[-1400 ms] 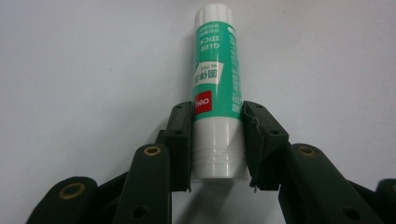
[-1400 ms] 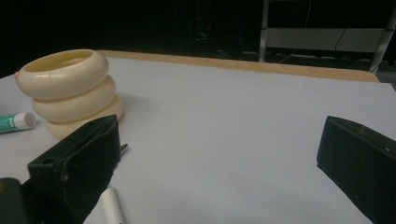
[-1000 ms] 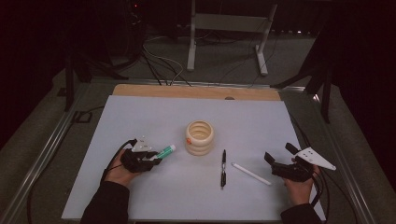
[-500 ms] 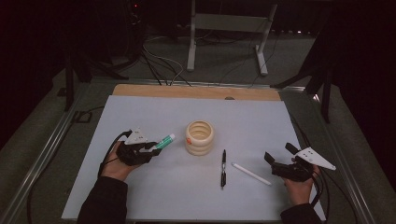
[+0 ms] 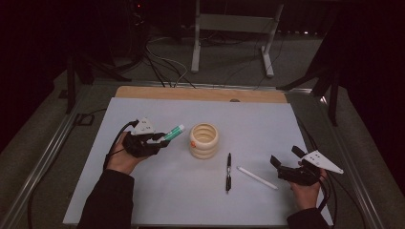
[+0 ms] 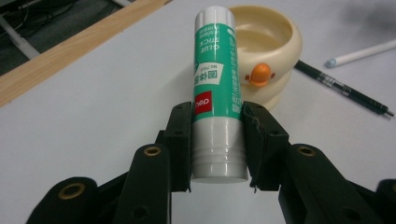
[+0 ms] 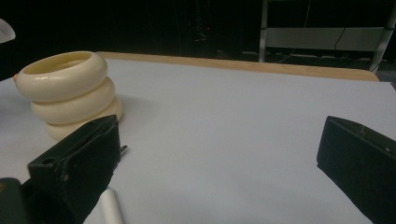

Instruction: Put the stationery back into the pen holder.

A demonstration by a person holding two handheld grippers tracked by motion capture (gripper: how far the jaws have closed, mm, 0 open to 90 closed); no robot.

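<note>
Our left gripper (image 6: 217, 140) clamps a green glue stick (image 6: 215, 88) between its jaws, capped end pointing ahead toward the cream ringed holder (image 6: 268, 51) just beyond the tips. Our right gripper (image 7: 219, 154) hangs with jaws wide and empty, a white pen (image 5: 257, 177) and a black pen (image 5: 229, 171) lying ahead of it. We judge the carry under way; next, the stick must tip upright over the holder's mouth.
</note>
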